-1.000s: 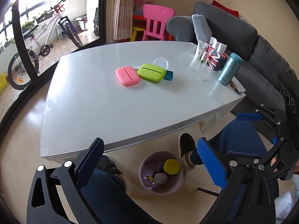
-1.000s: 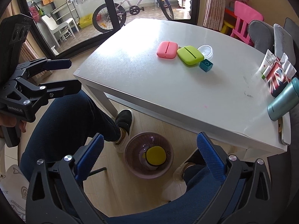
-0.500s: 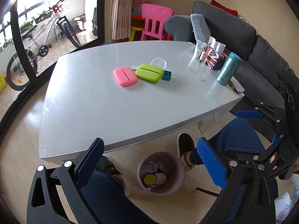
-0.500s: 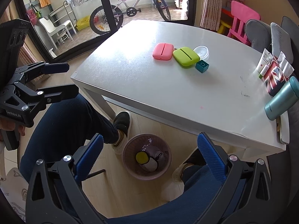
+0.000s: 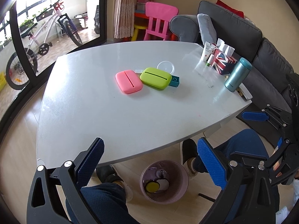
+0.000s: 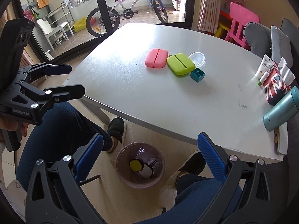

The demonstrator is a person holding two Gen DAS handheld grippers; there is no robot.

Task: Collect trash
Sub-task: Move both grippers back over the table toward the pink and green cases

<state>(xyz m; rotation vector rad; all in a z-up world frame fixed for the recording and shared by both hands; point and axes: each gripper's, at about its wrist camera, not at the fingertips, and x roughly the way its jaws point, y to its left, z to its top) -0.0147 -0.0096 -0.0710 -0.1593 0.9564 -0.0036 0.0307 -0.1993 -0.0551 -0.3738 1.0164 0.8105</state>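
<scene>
A mauve waste bin (image 5: pixel 164 181) (image 6: pixel 140 166) stands on the floor under the table's near edge, between the person's feet. Inside it lie a yellow round piece (image 6: pixel 135 165), a pale lump and a small clear item. My left gripper (image 5: pixel 149 160) hangs open and empty above the bin, by the table's edge. Open and empty too, my right gripper (image 6: pixel 149 155) hovers over the bin. On the white table (image 5: pixel 104 100) lie a pink case (image 5: pixel 129 81), a green case (image 5: pixel 156 77), a clear lid (image 5: pixel 166 66) and a teal cube (image 5: pixel 174 81).
A tissue box (image 5: pixel 223 61), tubes and a teal flask (image 5: pixel 237 74) crowd the table's right end. The grey sofa (image 5: pixel 243 33) runs behind it. A pink chair (image 5: pixel 158 21) and a bicycle (image 5: pixel 41 43) stand beyond. The person's legs (image 6: pixel 61 130) flank the bin.
Both grippers have risen and drawn back from the bin, so it looks smaller. The yellow piece has dropped lower in the bin and settled beside the other trash.
</scene>
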